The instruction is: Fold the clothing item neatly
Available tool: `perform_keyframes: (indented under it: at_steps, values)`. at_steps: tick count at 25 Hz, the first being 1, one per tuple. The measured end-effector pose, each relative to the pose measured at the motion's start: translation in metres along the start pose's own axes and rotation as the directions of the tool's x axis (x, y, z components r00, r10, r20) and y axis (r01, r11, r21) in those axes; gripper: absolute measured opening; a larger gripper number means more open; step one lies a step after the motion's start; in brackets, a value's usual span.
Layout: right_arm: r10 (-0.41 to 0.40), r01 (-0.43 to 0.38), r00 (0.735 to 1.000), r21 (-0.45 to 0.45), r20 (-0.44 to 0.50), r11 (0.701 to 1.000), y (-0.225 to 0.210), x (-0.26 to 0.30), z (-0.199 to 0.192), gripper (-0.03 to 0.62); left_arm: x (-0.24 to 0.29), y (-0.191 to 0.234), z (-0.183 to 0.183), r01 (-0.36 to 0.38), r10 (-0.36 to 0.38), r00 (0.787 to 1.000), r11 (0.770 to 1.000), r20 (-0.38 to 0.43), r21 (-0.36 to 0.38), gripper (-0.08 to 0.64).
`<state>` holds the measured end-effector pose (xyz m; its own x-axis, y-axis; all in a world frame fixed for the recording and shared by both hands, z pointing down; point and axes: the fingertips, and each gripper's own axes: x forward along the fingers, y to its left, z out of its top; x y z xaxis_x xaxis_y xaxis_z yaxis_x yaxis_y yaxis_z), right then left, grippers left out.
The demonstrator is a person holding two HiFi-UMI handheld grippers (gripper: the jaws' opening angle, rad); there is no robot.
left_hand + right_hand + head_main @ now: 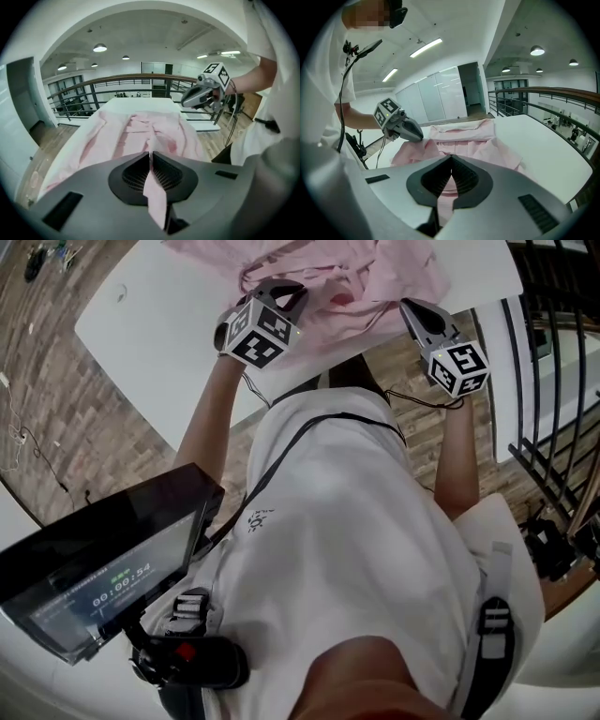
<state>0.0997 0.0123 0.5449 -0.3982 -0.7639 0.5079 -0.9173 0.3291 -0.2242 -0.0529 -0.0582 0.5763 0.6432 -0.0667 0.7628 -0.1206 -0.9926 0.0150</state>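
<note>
Setting: mezzanine hall; a white table (141, 343) stood on a wood-plank floor (47, 427), and a dark railing (117, 80) ran beyond the table's far end.
Garment: pink shirt (375, 273) lay spread on the table and stretched away ahead of both grippers; it was rumpled along the edge nearest them.
Left gripper (150, 155): clenched on the shirt; a narrow strip of pink cloth was pinched between its jaws and hung out below them.
Right gripper (451, 159): jaws together on the shirt's near edge, with pink cloth trailing beneath them.
Spacing: both grippers held the same near edge, apart from each other, the left one toward the shirt's left side and the right one at its right corner; cloth bunched up under the left tip.
Person (347, 521): white top; stood at the table's near edge, behind both grippers.
</note>
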Motion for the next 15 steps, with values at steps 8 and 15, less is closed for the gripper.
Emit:
perform_keyframes:
  at_steps: [8, 15]
  values:
    - [0.009, -0.009, 0.999, -0.011, -0.044, 1.000, 0.005, -0.005, -0.005, 0.005, 0.015, 0.064, -0.002, -0.132, 0.147, 0.985, 0.979, -0.094, 0.155, 0.029]
    - [0.009, -0.009, 0.997, -0.001, -0.074, 1.000, 0.008, -0.014, -0.011, 0.005, 0.028, 0.106, 0.009, -0.181, 0.200, 0.976, 0.966, -0.087, 0.186, 0.030]
